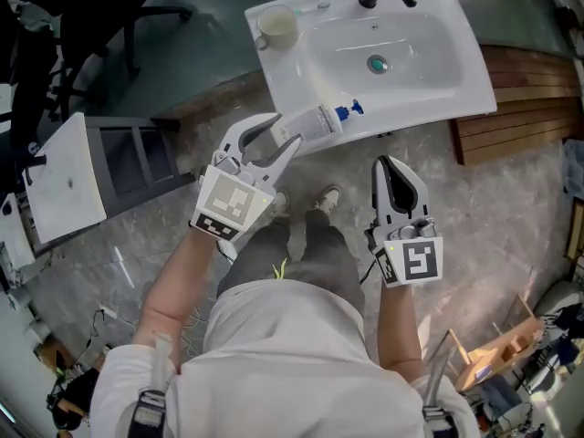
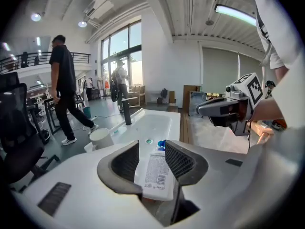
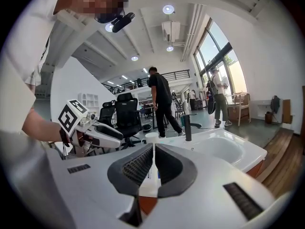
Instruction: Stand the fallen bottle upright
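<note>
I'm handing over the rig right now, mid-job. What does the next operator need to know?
Left claw: open, jaws either side of the bottle, not gripping it.
Right claw: shut, empty, short of the sink.
Bottle: on its side on the sink's front rim, blue cap to the right in the head view.
Done: nothing stood up yet.
Left: close on the bottle and set it upright.
</note>
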